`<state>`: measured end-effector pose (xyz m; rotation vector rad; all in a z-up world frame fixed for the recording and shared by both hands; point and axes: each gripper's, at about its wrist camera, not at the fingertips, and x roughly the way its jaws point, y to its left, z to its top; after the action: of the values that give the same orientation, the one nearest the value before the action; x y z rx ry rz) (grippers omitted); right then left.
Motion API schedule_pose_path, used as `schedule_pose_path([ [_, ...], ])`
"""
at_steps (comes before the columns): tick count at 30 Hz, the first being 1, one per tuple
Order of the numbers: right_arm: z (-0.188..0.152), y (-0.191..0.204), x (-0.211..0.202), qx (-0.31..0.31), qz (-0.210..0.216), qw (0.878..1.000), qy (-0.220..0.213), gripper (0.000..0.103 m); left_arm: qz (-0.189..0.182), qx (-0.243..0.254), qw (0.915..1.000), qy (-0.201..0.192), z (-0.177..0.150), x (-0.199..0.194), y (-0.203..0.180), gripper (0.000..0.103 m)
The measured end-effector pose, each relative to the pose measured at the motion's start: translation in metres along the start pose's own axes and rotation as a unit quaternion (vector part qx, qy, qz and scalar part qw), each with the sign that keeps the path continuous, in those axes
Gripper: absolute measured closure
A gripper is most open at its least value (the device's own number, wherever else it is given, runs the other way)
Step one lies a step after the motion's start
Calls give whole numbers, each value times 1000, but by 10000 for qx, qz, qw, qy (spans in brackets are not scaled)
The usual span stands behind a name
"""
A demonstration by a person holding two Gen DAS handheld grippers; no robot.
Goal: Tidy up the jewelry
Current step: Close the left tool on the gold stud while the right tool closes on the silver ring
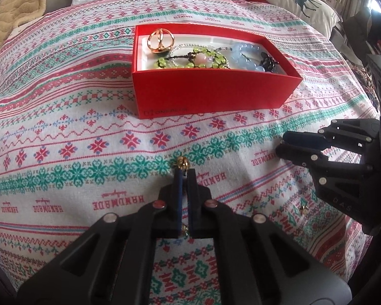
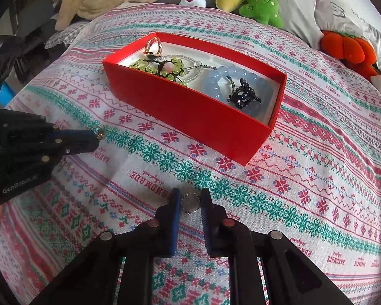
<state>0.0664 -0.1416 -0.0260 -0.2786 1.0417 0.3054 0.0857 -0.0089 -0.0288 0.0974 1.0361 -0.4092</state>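
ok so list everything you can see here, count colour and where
box: 1, red, middle of the bed cover
gold ring: 1, gold, in the box, left end
green bracelet: 1, light green beads with a pink bead, in the box, middle
clear bead strand: 1, clear, in the box under the green bracelet
blue bracelet: 1, pale blue, in the box, right end
black piece: 1, black, on the blue bracelet
gold earring: 1, gold, at the left gripper's tips
silver ring: 1, silver, on the cover between the right gripper's fingers
small gold stud: 1, gold, on the cover
plush toys: several, white, yellow, green, orange, far edge
bed cover: 1, white, red and green pattern
left gripper: 1, black, shut on the gold earring
right gripper: 1, black, open
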Motion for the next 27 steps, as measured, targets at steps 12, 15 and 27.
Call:
schedule_pose_path([
  [12,0,-10,-16,177,96,9998,-8,88,-89,-109,9999,-82,-6,-22,6,99],
  [15,1,-12,-23,212,146,9997,-39,88,-130,-144,9997,-113,-5,-29,9,99],
  [27,5,-19,-38,481,249,9985,2,88,-336,-24,9992,-209,1,-34,7,83],
])
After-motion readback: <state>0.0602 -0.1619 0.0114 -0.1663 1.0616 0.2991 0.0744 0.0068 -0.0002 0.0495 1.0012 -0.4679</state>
